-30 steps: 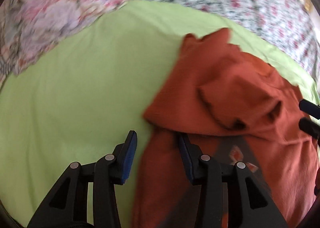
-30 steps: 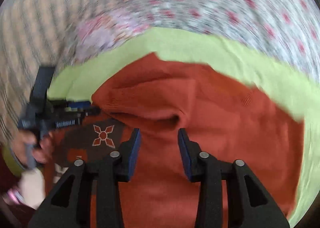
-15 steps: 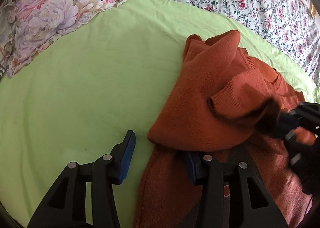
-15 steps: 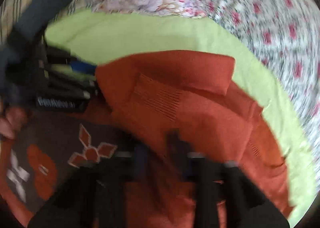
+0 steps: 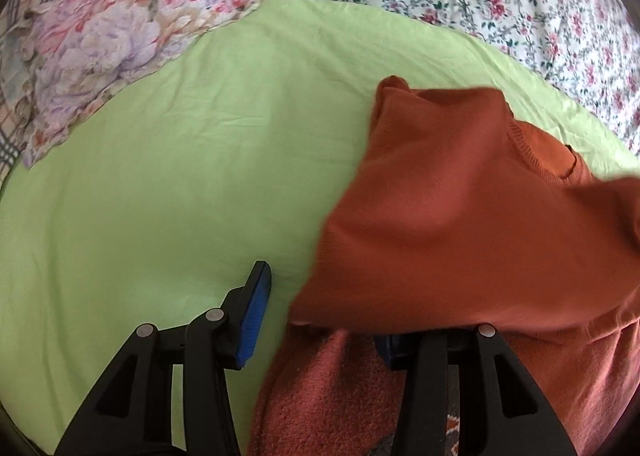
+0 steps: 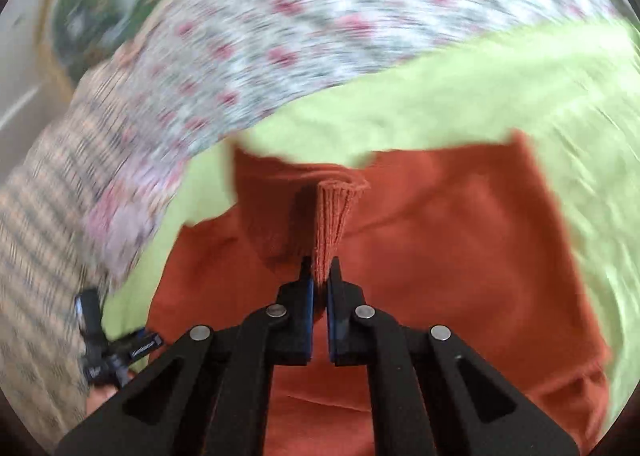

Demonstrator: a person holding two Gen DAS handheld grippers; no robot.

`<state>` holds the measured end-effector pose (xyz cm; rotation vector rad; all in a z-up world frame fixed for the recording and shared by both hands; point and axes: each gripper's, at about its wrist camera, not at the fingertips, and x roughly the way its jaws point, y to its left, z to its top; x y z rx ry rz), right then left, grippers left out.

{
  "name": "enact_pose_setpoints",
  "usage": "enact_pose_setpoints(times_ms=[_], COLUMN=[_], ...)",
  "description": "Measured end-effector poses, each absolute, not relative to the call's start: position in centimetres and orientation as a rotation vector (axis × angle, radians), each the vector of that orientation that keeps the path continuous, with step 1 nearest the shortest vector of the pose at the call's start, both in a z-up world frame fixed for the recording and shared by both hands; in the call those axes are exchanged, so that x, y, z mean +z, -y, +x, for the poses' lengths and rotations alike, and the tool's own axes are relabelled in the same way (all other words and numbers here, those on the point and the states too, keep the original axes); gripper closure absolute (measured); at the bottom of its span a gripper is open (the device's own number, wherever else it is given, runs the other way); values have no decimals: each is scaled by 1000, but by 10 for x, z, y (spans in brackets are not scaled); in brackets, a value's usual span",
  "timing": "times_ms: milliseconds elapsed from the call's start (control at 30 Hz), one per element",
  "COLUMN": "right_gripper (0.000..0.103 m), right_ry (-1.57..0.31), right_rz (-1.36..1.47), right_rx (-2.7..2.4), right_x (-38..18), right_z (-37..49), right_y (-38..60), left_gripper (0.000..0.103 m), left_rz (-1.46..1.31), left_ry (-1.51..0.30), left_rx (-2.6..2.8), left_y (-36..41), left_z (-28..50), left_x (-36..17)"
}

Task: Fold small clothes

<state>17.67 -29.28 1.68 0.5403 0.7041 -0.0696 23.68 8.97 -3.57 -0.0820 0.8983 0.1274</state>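
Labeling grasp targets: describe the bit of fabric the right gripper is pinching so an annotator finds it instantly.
Start at the lime-green sheet spread over the bed, then the rust-orange sweater lying on it. The right gripper is shut on the ribbed cuff, a narrow strip standing up from the sweater's middle. Its vertical ribbing sets it apart from the smooth knit around it.
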Motion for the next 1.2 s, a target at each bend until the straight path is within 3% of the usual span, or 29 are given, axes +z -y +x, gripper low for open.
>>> enact_pose_setpoints(times_ms=[200,367,633,1033,1200], right_gripper=[97,97,95,95,89], right_ry=[-691,-597,-773,-804,-790], right_rz=[645,587,584,543,580], right_rx=[-205,-228,-234,-212,-189], right_x=[-1,17,-25,-29,-26], right_z=[148,129,132,140,132], right_y=[334,331,333,325,331], left_gripper=[56,55,55,52,51], left_rz=[-123,-134,-240,-265,-226], left_ry=[-880,-857,-837,-867,-877], left_rx=[138,138,145,134,121], left_y=[-96,-96,-115,-120,-116], left_z=[231,226,222,224,203], left_x=[-35,-35,-36,-36,-28])
